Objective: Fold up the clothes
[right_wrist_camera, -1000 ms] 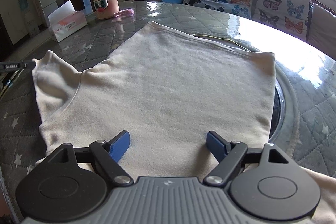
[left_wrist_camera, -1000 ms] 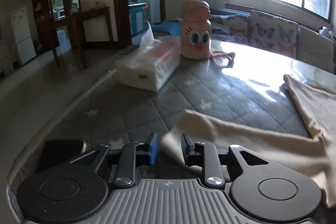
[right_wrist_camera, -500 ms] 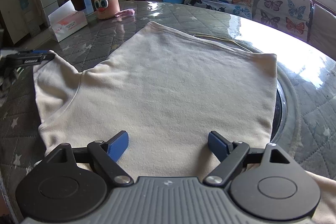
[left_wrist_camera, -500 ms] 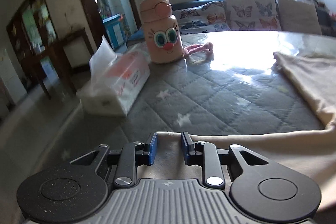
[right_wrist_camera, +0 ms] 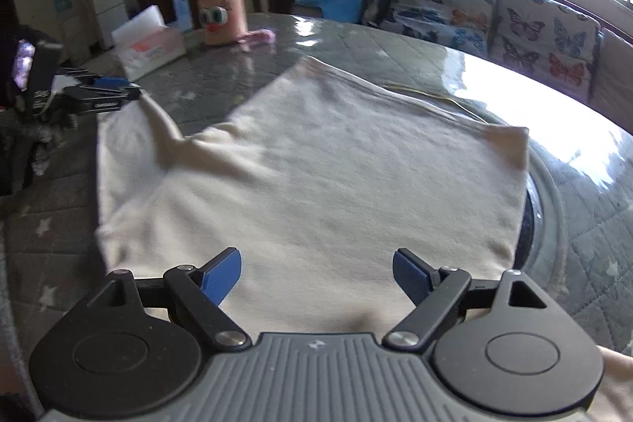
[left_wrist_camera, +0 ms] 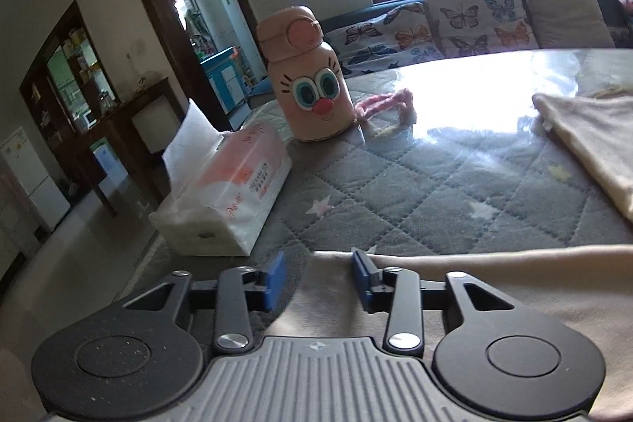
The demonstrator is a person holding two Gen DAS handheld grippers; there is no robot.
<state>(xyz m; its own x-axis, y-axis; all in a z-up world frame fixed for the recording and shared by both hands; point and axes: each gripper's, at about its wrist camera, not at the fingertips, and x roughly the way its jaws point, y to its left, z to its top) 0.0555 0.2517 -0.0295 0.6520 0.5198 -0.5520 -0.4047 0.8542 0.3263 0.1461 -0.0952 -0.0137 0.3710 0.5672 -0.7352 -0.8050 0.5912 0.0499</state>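
Note:
A cream shirt [right_wrist_camera: 336,161] lies spread flat on the grey quilted table [right_wrist_camera: 585,224]. Its left sleeve [right_wrist_camera: 130,129] points at my left gripper [right_wrist_camera: 118,91], seen from the side at the sleeve's tip. In the left wrist view the left gripper [left_wrist_camera: 318,277] is open, with the sleeve end [left_wrist_camera: 474,275] lying between and under its blue pads. My right gripper [right_wrist_camera: 316,275] is wide open and empty, hovering over the shirt's near edge.
A pink cartoon-face bottle [left_wrist_camera: 308,78] with a pink strap [left_wrist_camera: 385,105] and a tissue box [left_wrist_camera: 229,184] stand on the table's far left. A butterfly-print sofa [right_wrist_camera: 514,22] runs behind the table. The table edge drops off left of the tissue box.
The left gripper's jaws have opened wider around the sleeve end, and it has moved closer to the bottle. The right gripper has shifted slightly, still open over the shirt.

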